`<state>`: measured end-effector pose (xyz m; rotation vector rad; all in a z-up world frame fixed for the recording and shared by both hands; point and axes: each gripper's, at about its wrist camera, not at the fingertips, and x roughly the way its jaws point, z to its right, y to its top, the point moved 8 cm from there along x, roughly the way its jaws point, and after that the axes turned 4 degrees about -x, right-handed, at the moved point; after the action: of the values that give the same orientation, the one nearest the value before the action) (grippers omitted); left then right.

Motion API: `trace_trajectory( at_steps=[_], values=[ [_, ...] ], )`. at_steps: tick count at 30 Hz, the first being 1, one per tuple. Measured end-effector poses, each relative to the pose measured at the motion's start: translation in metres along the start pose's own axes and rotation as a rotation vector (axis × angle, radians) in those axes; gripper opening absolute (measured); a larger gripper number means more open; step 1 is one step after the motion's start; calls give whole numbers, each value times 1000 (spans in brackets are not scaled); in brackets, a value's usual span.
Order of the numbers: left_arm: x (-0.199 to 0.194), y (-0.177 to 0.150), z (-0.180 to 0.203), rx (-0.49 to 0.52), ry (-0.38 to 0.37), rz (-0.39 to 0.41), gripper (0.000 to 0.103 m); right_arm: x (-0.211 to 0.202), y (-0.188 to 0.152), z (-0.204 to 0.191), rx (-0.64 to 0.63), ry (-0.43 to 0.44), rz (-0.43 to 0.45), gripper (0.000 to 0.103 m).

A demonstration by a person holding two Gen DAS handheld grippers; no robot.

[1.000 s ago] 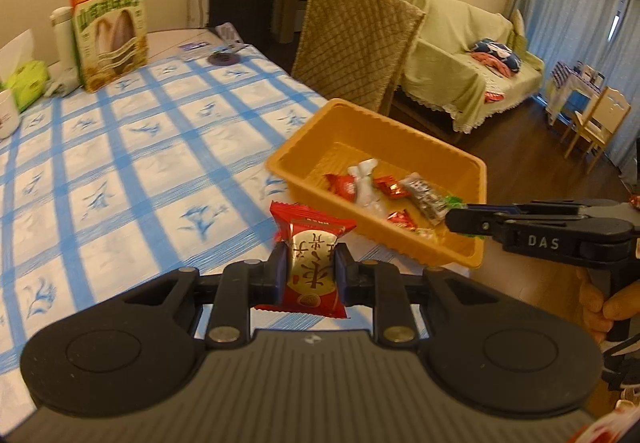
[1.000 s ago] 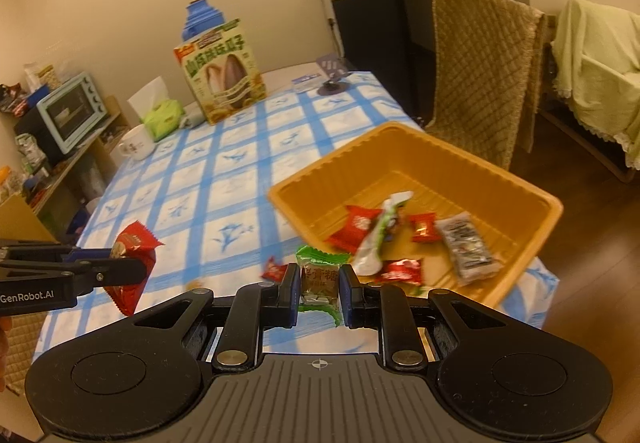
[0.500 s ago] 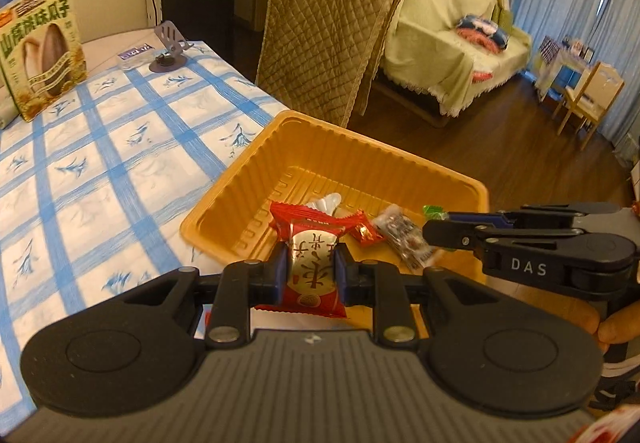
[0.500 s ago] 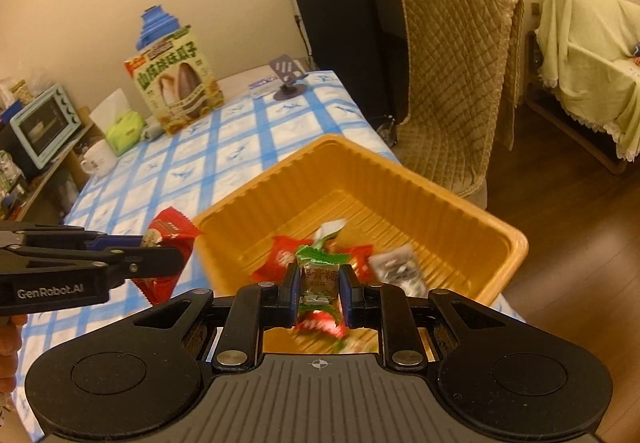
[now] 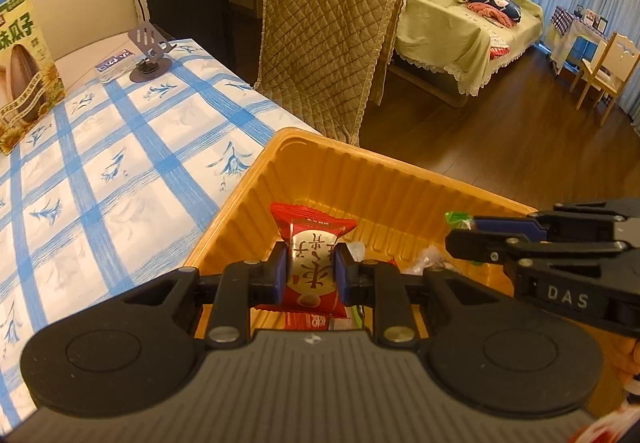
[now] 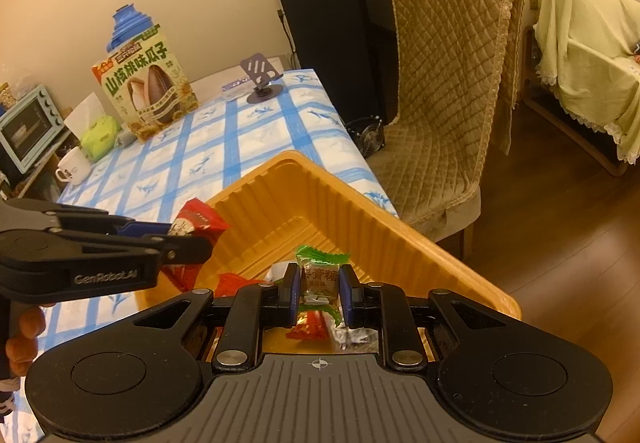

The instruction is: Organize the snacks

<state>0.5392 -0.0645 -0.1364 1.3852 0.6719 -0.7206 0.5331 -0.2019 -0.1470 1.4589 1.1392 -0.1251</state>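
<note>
We see two grippers over one orange bin (image 5: 400,179). The left gripper (image 5: 311,270) squeezes one red snack (image 5: 310,271). The right gripper (image 6: 319,285) squeezes one green candy (image 6: 320,277).

Orange basket (image 5: 384,179): near rim hidden behind both gripper bodies. Snacks on its floor (image 6: 352,335) largely masked; wrappers unreadable. Sunflower-seed box (image 5: 24,75), beyond the basket on the bench, is cut by the left wrist view's edge. Green-wrapped candy (image 5: 458,220) shows only a corner there.
</note>
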Motion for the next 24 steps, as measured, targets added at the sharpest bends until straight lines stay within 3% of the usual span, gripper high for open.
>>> trace_trajectory(
  at_steps=[11,15,24],
  values=[
    [25,11,1,9,5,-6,23,9,4,12,15,-4,-7,21],
    [24,10,-3,2,18,-10,41,9,5,13,13,-3,-5,21],
    [8,1,-14,-18,11,-9,48,13,11,9,5,15,0,21]
  ],
)
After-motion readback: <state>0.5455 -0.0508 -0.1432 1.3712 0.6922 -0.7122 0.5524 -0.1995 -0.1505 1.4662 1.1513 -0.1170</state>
